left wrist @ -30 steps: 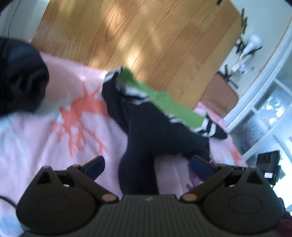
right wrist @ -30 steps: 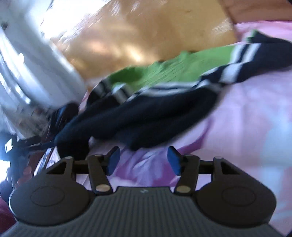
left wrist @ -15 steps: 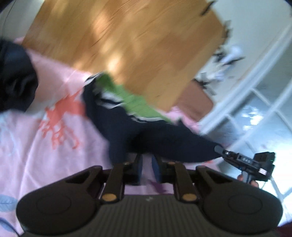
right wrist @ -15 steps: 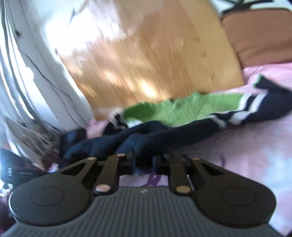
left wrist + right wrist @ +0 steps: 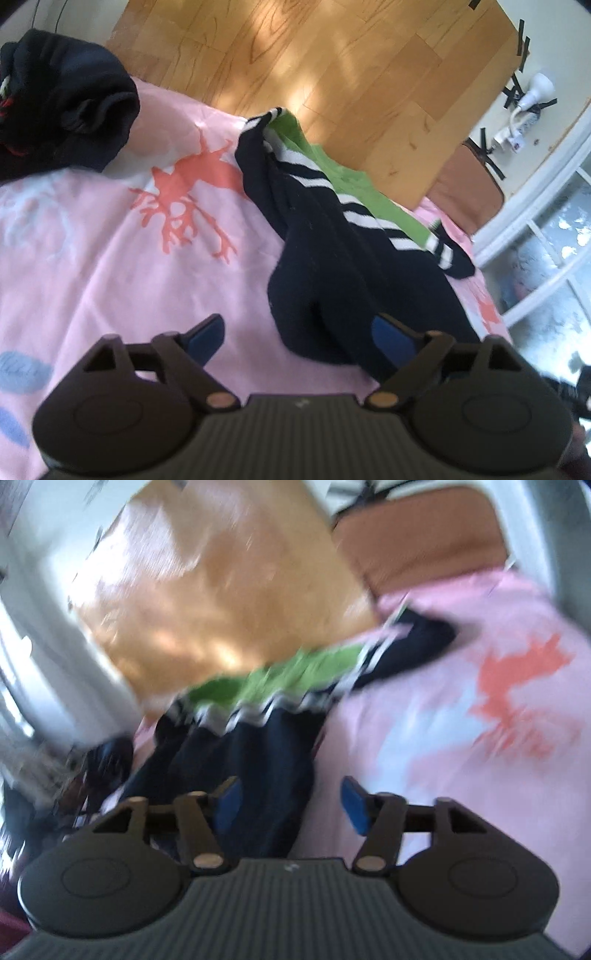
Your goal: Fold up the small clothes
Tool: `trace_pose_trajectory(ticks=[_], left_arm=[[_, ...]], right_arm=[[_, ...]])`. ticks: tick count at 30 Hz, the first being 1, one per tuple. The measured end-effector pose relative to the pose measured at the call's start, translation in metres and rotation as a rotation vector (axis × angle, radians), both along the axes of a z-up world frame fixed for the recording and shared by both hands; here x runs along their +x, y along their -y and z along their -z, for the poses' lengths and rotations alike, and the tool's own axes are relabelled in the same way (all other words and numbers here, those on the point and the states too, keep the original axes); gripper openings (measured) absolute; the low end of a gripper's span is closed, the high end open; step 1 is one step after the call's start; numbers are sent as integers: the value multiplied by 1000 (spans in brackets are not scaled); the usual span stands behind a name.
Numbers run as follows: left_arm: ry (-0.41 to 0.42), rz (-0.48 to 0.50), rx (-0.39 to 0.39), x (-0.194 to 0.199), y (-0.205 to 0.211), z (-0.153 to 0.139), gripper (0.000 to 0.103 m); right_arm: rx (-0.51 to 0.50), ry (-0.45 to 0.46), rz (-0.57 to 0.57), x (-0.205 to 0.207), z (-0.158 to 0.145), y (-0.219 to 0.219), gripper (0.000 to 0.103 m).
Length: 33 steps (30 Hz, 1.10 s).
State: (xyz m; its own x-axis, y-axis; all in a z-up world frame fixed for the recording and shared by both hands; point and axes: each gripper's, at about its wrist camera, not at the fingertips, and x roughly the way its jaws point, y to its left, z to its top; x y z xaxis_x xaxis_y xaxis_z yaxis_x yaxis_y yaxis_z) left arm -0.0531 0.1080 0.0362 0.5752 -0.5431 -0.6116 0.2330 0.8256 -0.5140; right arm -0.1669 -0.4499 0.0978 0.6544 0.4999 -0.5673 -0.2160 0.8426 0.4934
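Note:
A pair of dark navy socks (image 5: 325, 266) with white stripes and green tops lies bunched on the pink printed sheet (image 5: 110, 258). In the left wrist view my left gripper (image 5: 299, 336) is open, and the socks' toe ends lie between its blue pads without being held. In the blurred right wrist view the same socks (image 5: 266, 746) lie ahead, green tops at the far bed edge. My right gripper (image 5: 290, 801) is open, with dark sock fabric lying between the fingers, nearer the left pad.
A dark bundled garment (image 5: 62, 107) lies at the sheet's far left corner. Wooden floor (image 5: 314, 62) lies beyond the bed edge. A brown cushion (image 5: 465, 184) and a white window frame (image 5: 535, 229) are at the right.
Both grippers were shut on the socks half a second ago and have now opened, leaving the socks on the sheet. The right view has swung and is blurred.

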Motion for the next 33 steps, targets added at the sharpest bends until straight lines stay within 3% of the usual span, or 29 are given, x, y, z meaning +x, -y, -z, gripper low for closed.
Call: trace_pose_trajectory(ticks=[1,3,4,5,6,7,9,10,12,13,14,15,16,17,19,21,24,27,31,33], left_arm=[[8,-2,13,2,4,2,91],[17,17,24,9,16,8,77],[0,33,22,17,24,12,51],[-36,51,9,23,31,15,26],[-71,63,-12,28,36,13,21],[-70,71,-34,29,38,7,21],[1,131,-102,25,42,-19,22],[36,151,-125,23,43,-32,24],[109,155,-134,20,48,-55,44],[144,137,-119,20,50,-62,76],[190,95,-78,19,51,-67,97],[218,60,-45,18,50,-69,100],[223,33,-17,18,49,-66,100],[198,28,-17,20,45,-60,100],[129,11,-53,27,36,-44,100],[48,-24,-74,31,24,-26,100],[-29,-52,-106,27,12,-4,100],[-42,-76,-111,17,-3,4,100],[-38,-89,-123,6,-18,6,100],[-31,-90,-125,1,-24,4,100]], right_arm=[[-2,-16,-35,-1,9,-11,70],[11,-47,-84,-1,21,-26,69],[11,-70,-102,1,30,-36,62],[1,-91,-119,4,34,-42,48],[0,-100,-131,8,35,-47,14],[24,-87,-129,9,28,-45,13],[41,29,-73,10,6,-35,12],[51,81,-24,10,-5,-26,12],[19,152,146,17,-18,-7,13],[-48,165,248,22,-19,-1,21],[-143,166,340,28,-17,1,29],[-266,163,425,34,-14,-1,54],[-360,172,486,37,-12,-5,58],[-377,195,490,35,-12,-7,58],[-299,258,402,28,-15,-18,58],[-259,323,243,25,-17,-43,59],[-287,370,-88,28,-15,-103,61],[-317,376,-374,29,-5,-158,68],[-429,435,-616,28,19,-221,87],[-551,473,-659,32,35,-241,87]])
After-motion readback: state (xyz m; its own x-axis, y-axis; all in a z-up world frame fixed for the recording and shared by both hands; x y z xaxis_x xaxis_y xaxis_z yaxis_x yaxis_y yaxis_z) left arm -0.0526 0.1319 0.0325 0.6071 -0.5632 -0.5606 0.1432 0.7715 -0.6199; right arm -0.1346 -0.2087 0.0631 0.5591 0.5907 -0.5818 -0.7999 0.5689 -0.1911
